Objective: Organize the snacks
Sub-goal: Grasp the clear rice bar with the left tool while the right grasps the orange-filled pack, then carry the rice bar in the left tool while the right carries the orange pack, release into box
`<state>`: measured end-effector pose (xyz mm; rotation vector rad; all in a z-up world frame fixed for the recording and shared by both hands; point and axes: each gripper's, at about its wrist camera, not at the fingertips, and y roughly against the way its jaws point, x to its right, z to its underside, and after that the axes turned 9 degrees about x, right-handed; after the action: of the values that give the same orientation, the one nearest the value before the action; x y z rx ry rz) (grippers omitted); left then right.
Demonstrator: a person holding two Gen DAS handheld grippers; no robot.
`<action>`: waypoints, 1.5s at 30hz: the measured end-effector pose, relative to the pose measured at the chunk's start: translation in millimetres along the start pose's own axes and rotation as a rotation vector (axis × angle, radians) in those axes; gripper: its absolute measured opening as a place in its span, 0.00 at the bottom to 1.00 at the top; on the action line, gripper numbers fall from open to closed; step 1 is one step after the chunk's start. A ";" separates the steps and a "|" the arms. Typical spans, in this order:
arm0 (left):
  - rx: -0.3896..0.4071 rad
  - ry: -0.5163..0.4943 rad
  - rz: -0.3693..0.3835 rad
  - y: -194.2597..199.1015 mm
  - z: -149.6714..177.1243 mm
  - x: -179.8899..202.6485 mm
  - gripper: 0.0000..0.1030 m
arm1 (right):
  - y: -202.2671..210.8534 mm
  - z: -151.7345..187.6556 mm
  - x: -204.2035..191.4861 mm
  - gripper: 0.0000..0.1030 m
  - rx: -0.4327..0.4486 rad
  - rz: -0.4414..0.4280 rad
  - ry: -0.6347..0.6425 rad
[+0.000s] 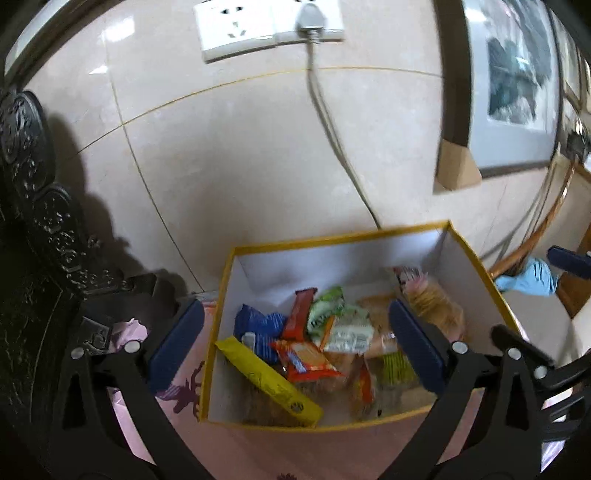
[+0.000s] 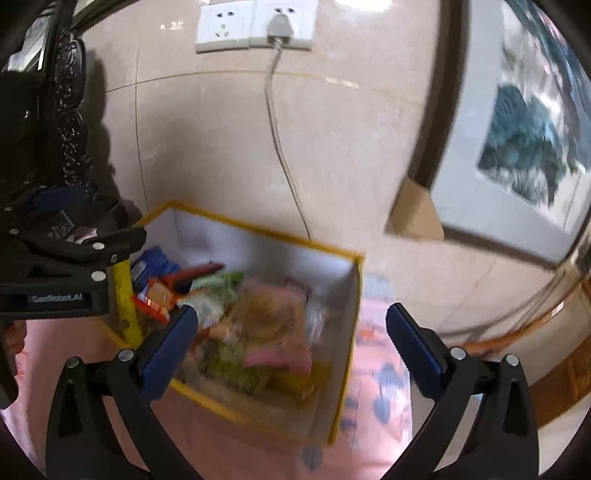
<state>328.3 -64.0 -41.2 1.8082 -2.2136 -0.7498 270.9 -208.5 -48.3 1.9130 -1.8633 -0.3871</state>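
left wrist view: set behind the left gripper (image 1: 295, 347), facing forward and down along its blue pads, close above the yellow-rimmed box (image 1: 340, 236) of snacks, tiled wall behind. right wrist view: set behind the right gripper (image 2: 291, 347), likewise tilted down, close over the same box (image 2: 258, 230) from its right side, blurred. shared by both: box, wall socket (image 1: 236, 29) with cable, framed picture (image 1: 517, 85), pink cloth (image 2: 373, 369) underneath.

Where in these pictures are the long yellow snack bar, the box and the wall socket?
yellow snack bar (image 1: 267, 376): left wrist view, middle of wrapper.
box (image 1: 332, 238): left wrist view, far yellow rim.
wall socket (image 2: 221, 27): right wrist view, left plate.
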 end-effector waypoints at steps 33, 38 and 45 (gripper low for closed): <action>-0.356 -0.711 0.915 94.5 253.7 114.4 0.34 | 78.5 245.3 15.2 0.46 -0.426 0.388 -0.596; -0.373 -0.720 0.862 104.4 255.6 120.4 0.30 | 114.2 238.9 20.8 0.45 -0.408 0.426 -0.576; -0.365 -0.548 0.742 103.6 206.0 111.7 0.28 | 163.0 207.1 43.7 0.45 -0.317 0.480 -0.547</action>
<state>120.2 -103.0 -185.4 0.5602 -2.5475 -1.4333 30.0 -275.1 -142.5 1.1672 -2.3390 -1.0435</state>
